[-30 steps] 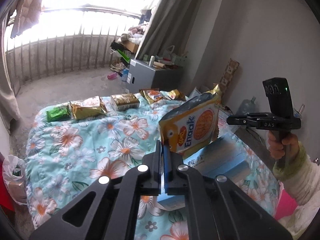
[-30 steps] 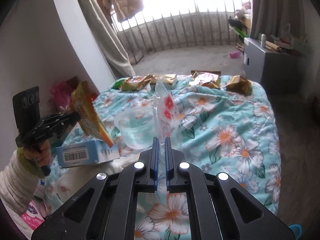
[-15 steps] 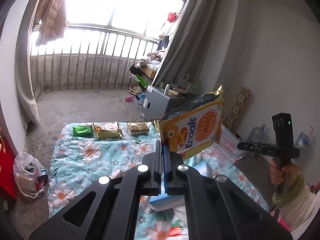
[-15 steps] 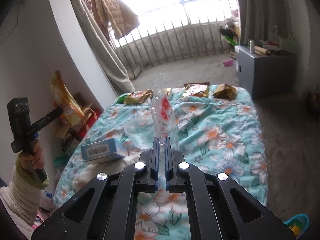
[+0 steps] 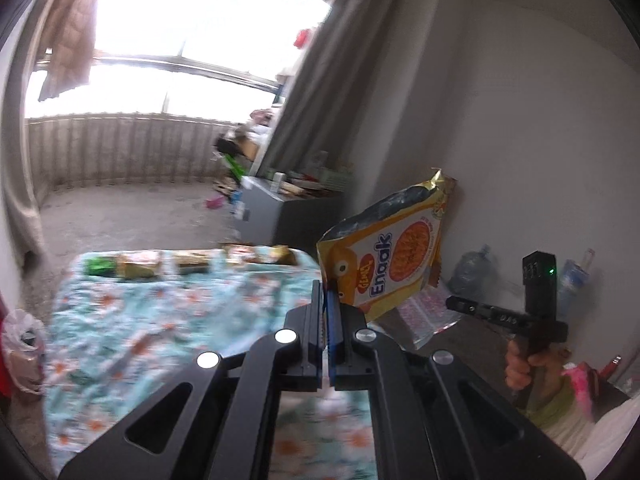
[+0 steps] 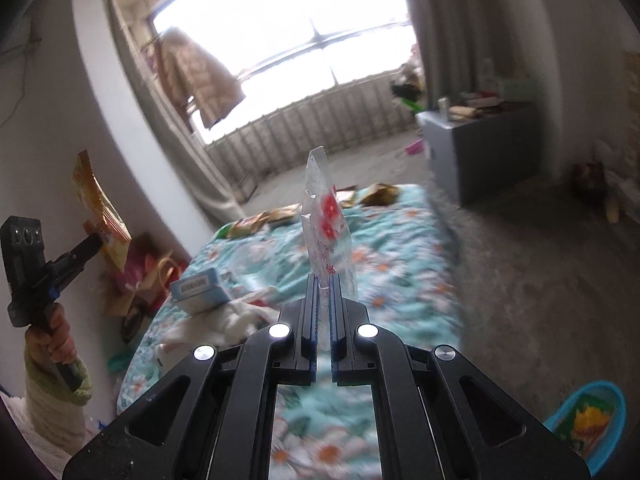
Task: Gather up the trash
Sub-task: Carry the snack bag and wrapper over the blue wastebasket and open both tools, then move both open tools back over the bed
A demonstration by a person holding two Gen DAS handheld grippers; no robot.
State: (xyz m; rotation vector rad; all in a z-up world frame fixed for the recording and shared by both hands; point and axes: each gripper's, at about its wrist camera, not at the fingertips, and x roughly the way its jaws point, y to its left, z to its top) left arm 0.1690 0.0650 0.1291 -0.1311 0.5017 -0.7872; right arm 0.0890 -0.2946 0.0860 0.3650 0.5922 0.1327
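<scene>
Lifting both catches off bed (image 5: 120,320): left gripper (image 5: 329,292) clamps snack bag (image 5: 384,256), right gripper (image 6: 323,280) clamps clear wrapper (image 6: 326,224); bin next.

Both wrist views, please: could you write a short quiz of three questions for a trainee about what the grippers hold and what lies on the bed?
1. True or false: the left gripper is shut on the yellow Enaak snack bag.
2. What does the right gripper hold?
A. a blue box
B. a clear plastic wrapper with red print
C. a green packet
3. Fill in: the blue box with a barcode lies on the ____ bedspread.

Key:
1. True; the bag stands up from the closed jaws.
2. B; the clear plastic wrapper is pinched at its lower edge.
3. Floral.
</scene>
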